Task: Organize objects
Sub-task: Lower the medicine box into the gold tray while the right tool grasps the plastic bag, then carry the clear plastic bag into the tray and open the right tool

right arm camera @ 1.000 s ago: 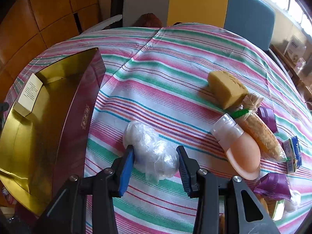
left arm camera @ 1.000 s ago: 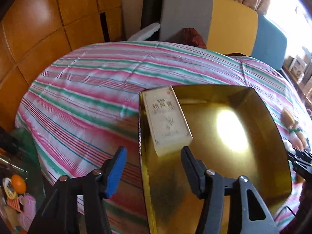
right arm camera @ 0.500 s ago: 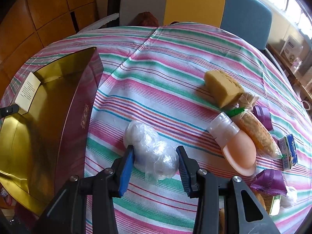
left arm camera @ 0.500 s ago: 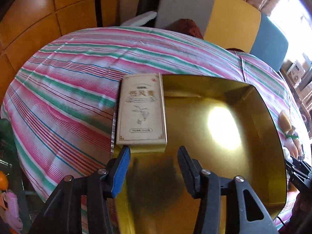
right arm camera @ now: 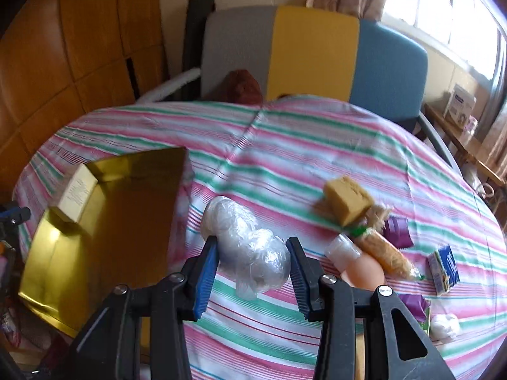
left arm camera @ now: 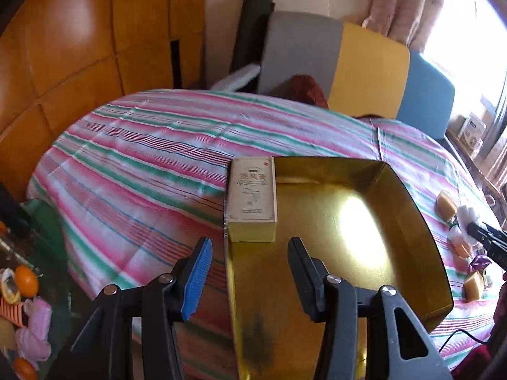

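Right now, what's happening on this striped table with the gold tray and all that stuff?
A person is tidying items into the gold tray with two handheld grippers. The right gripper has its jaws around a crumpled clear plastic bag on the striped tablecloth, beside the tray. The left gripper is open and empty, just short of the cream box lying in the tray's far-left corner. A sponge and wrapped corn wait on the right.

We cannot read the print on the box (left arm camera: 252, 195); it is too small. The left gripper (left arm camera: 249, 264) hides the near end of the tray (left arm camera: 408, 202). In the right wrist view, the right gripper (right arm camera: 252, 264) covers the wrapped bundle's (right arm camera: 250, 247) near end, and motion blur softens the tablecloth (right arm camera: 285, 145).
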